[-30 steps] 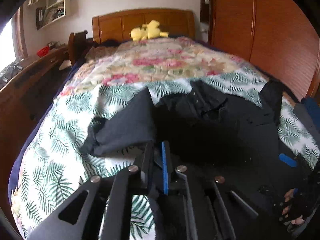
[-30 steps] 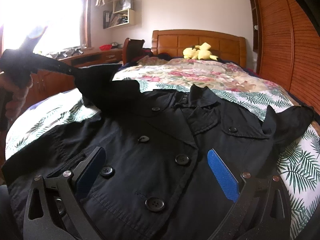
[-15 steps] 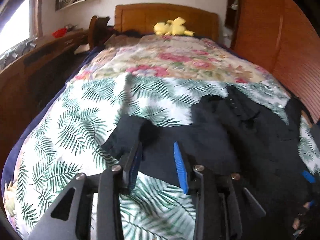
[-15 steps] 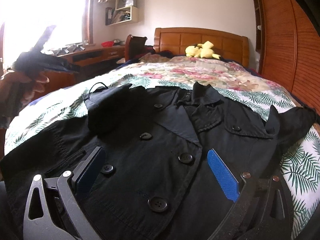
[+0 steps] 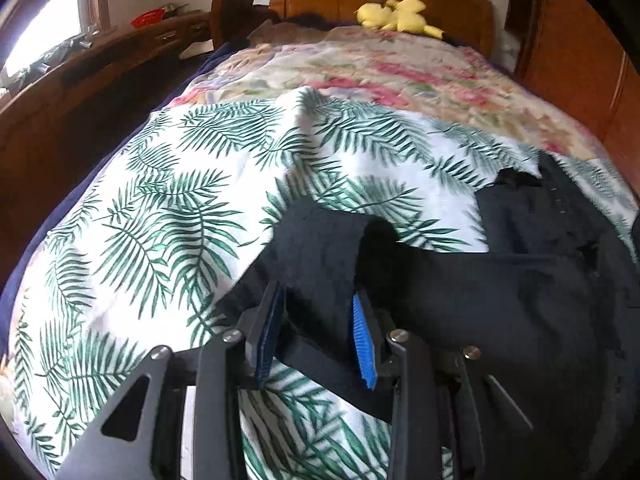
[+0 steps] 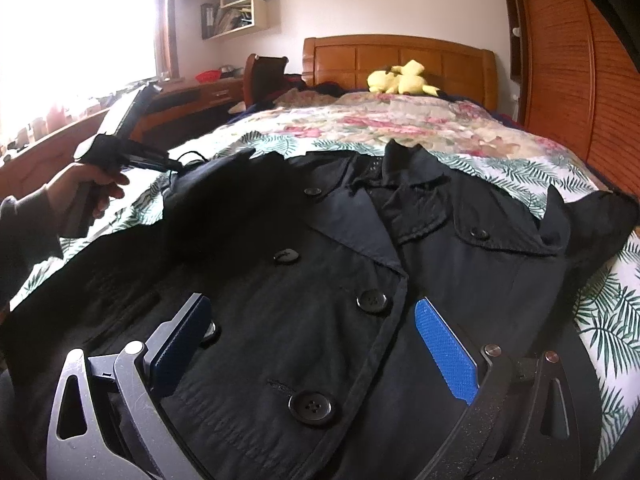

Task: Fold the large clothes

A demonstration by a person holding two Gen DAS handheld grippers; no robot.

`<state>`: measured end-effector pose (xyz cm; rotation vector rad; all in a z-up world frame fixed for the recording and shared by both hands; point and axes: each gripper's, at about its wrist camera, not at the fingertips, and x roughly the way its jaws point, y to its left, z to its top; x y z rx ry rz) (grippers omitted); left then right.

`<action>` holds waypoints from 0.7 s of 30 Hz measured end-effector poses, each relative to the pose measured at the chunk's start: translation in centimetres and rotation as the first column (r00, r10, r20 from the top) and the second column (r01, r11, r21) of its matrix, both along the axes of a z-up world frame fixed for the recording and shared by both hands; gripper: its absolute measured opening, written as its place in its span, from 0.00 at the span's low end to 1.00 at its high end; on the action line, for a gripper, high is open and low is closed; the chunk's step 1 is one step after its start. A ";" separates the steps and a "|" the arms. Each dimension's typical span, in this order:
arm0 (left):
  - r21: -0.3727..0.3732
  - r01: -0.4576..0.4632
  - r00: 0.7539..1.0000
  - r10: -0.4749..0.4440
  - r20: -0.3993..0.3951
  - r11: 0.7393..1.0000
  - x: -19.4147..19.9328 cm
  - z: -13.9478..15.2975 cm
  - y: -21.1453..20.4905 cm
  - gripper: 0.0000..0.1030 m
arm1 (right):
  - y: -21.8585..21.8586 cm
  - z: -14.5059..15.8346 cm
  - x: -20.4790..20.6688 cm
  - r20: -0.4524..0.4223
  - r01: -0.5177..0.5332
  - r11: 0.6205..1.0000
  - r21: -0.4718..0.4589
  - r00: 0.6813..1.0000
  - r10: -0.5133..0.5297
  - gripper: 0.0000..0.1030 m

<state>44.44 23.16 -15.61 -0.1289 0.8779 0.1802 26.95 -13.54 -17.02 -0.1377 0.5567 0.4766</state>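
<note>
Right wrist view: black coat [image 6: 328, 280] flat on leaf-print bedspread [image 6: 600, 320], front up, collar toward headboard [image 6: 400, 56] at 12 o'clock, long axis running 6 to 12. Right gripper [image 6: 312, 344] spread wide over buttons, gripping nothing. Left wrist view: left gripper [image 5: 316, 336] narrowly parted, pads straddling sleeve [image 5: 320, 248], not pressing, sleeve stretching toward 10 o'clock.

Blown-out window [image 6: 76, 28] glare at left, fisheye-bent edges, perhaps slight blur
</note>
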 end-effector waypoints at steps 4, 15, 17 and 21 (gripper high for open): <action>0.030 0.047 0.998 -0.048 0.027 0.998 0.0 0.5 -0.5 0.16 | 0.1 -0.1 0.0 0.001 -0.001 1.000 0.000 1.000 0.001 1.00; 0.167 0.115 0.976 -0.143 0.166 0.979 -4.7 9.3 -6.9 0.00 | -0.5 0.0 0.3 -0.007 0.008 1.000 0.028 1.000 -0.008 1.00; 0.175 0.139 0.965 -0.173 0.195 0.975 -6.4 11.3 -8.8 0.00 | -0.8 0.0 0.3 -0.008 0.012 0.999 0.038 1.000 -0.011 1.00; 0.180 0.190 0.944 -0.230 0.237 0.965 -9.5 14.6 -12.4 0.00 | -1.7 0.8 -0.2 -0.004 0.025 0.997 0.072 1.000 -0.024 1.00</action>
